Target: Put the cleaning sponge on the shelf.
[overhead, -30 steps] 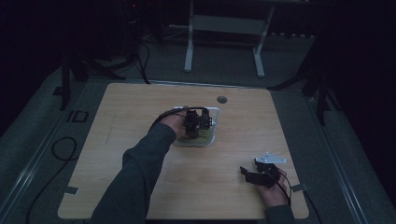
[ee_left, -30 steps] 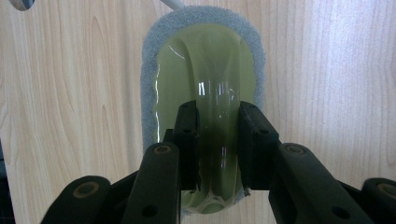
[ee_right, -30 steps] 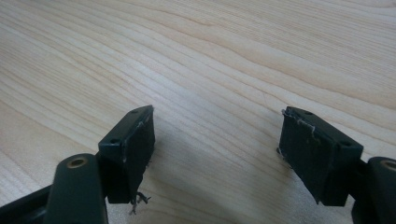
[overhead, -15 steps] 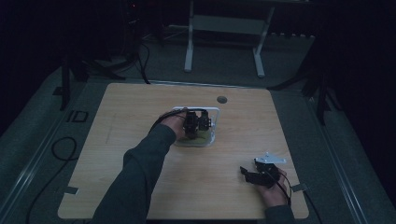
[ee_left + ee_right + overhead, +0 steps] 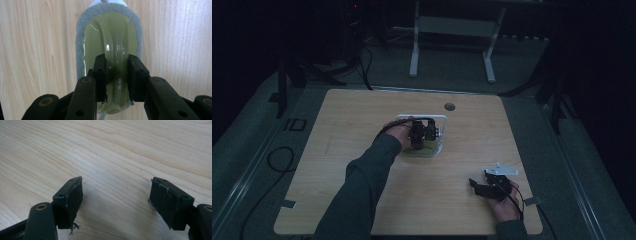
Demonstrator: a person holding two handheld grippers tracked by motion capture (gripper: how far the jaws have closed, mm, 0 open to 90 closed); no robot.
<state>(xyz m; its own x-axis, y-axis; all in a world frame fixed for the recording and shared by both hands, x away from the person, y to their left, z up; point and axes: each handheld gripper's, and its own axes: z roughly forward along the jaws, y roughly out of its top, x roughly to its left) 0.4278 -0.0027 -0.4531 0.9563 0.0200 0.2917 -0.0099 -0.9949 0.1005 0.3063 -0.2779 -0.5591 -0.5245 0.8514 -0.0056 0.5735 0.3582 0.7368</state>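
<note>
Nothing has visibly moved since the earlier frames: the left gripper (image 5: 117, 81) stays clamped on the clear raised ridge of the yellow-green sponge holder (image 5: 110, 37), which lies on the wooden table (image 5: 362, 125) near its far middle. Right gripper (image 5: 116, 202) rests near the table's front right edge, its jaws wide apart with nothing between them.

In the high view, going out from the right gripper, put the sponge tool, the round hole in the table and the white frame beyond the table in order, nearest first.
From the right gripper:
1. Sponge tool, table middle, in the left gripper.
2. Round hole, near the far edge.
3. White frame, on the floor beyond the table.
</note>
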